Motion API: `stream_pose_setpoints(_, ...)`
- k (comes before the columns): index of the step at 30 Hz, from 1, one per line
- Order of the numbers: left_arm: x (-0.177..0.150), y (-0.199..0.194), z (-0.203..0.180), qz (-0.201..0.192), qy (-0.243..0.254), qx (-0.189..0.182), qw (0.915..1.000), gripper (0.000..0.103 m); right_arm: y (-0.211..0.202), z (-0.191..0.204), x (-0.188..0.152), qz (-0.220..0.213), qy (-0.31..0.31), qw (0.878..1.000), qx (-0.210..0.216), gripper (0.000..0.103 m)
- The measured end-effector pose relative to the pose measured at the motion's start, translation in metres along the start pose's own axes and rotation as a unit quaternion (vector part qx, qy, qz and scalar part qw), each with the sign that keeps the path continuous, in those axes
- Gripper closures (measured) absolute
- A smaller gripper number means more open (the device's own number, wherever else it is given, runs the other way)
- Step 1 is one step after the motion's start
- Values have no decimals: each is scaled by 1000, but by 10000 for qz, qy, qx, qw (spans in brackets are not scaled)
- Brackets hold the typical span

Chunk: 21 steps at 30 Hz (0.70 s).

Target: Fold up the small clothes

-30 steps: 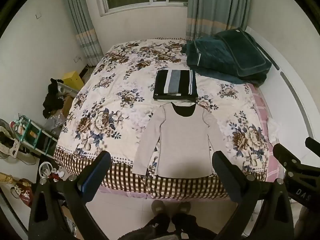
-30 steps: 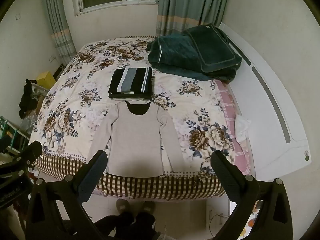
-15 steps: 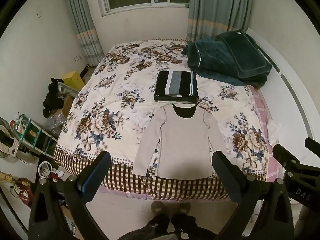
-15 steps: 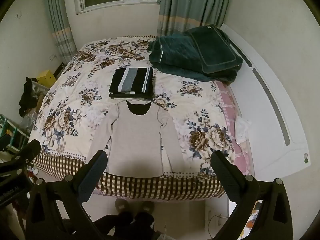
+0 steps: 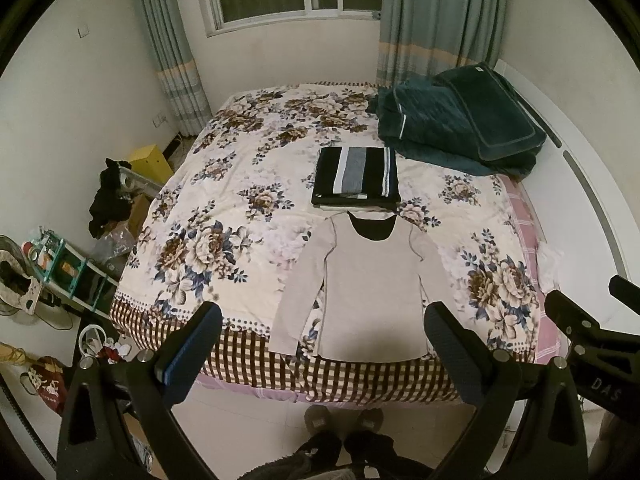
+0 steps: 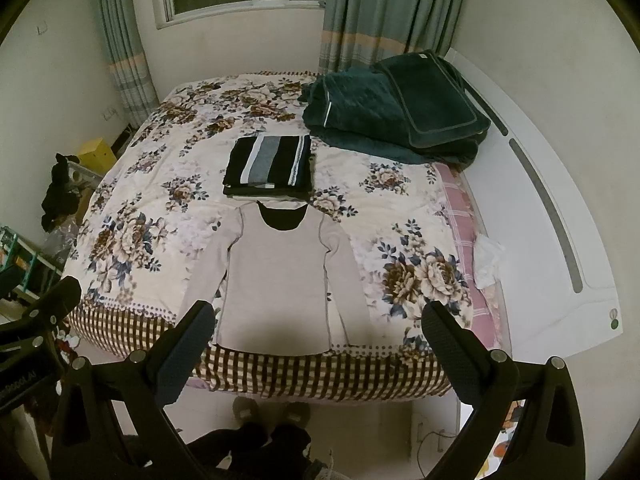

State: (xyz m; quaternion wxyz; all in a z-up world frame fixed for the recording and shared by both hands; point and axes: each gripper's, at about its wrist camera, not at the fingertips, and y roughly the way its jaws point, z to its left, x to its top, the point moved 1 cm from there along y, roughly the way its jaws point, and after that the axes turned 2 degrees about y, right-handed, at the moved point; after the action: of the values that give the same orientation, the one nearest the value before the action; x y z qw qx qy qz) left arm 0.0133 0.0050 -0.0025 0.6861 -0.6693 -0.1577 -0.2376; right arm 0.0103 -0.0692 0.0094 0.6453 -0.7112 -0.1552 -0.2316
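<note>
A beige long-sleeved top [image 5: 370, 284] with a dark neckline lies flat, sleeves down, at the near edge of the floral bed [image 5: 240, 216]; it also shows in the right wrist view [image 6: 280, 276]. A folded black, white and grey striped garment [image 5: 356, 176] sits just beyond its collar, also in the right wrist view [image 6: 268, 164]. My left gripper [image 5: 320, 340] is open and empty, held high above the near bed edge. My right gripper [image 6: 316, 336] is open and empty at the same height beside it.
A dark green quilt and pillow [image 5: 456, 120] are piled at the bed's far right, next to the white headboard [image 6: 540, 216]. A teal rack [image 5: 68, 268], dark clothes and a yellow box [image 5: 150, 162] crowd the floor on the left. The person's feet [image 5: 344, 424] stand at the bed's foot.
Both views have shifted only slightly; the bed sits marginally lower in frame. The clothes have not moved and both grippers stay open.
</note>
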Motion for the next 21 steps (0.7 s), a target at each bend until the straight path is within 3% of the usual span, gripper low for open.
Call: stream_pose_setpoints(21, 5, -10, -6, -63, 25, 0, 10000, 0, -6, 2, 1, 8, -16, 10000, 6, 0)
